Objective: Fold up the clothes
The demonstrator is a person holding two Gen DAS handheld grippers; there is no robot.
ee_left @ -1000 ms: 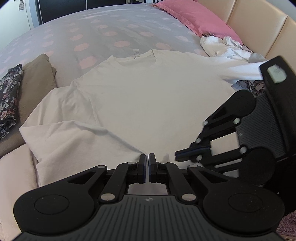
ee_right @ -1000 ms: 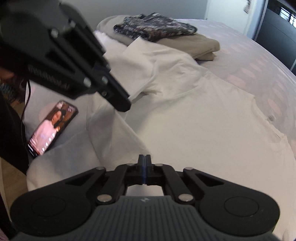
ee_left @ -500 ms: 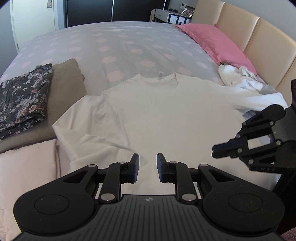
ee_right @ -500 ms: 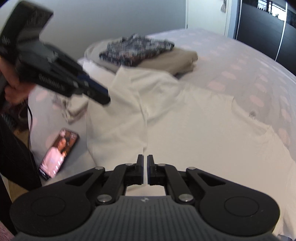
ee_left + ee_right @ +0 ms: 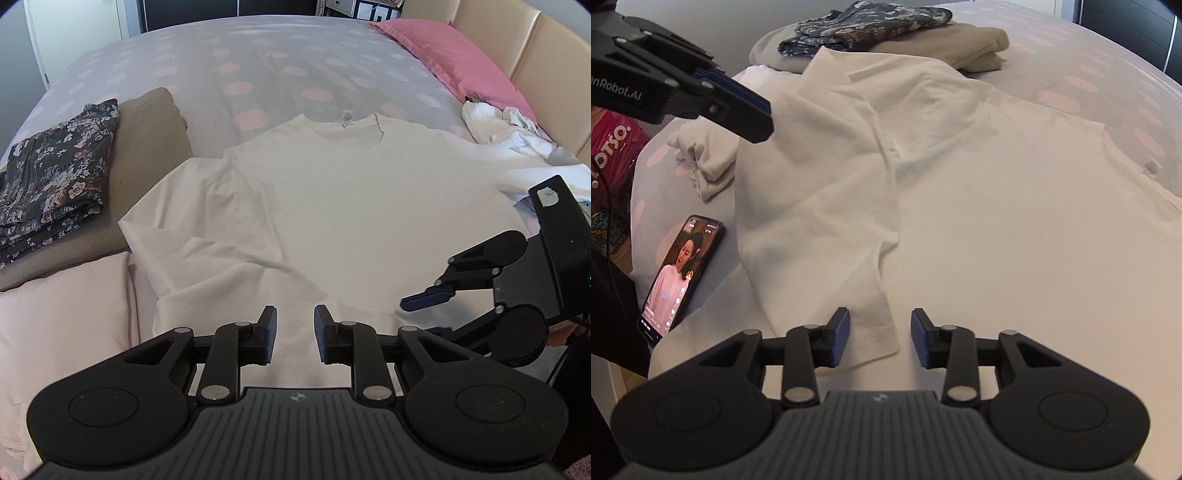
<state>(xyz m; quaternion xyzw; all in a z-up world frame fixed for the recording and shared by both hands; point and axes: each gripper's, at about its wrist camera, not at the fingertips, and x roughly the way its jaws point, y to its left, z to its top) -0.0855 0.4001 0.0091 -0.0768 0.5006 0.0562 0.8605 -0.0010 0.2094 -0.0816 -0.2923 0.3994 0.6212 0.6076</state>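
A white T-shirt (image 5: 351, 206) lies spread on the dotted bed, collar away from me and hem toward me. Its left side (image 5: 820, 192) is creased and folded over. My left gripper (image 5: 294, 336) hovers over the near hem, open, with nothing touching its pads. In the right wrist view it shows at the upper left (image 5: 753, 118). My right gripper (image 5: 880, 338) is over a hem corner, its jaws opening; the corner shows between the fingers but the pads do not press it. It also appears at the shirt's right edge (image 5: 428, 314).
A floral garment (image 5: 55, 173) sits folded on a tan one (image 5: 147, 147) at the left, with a pale pink fold (image 5: 62, 321) nearer. A pink pillow (image 5: 454, 55), crumpled white clothes (image 5: 498, 129) and the headboard (image 5: 535, 55) are at the right. A lit phone (image 5: 681, 280) lies by the bed edge.
Both grippers were shut and now stand open, the left one first, then the right. The right gripper has dropped closer to the hem. The shirt lies flat, released.
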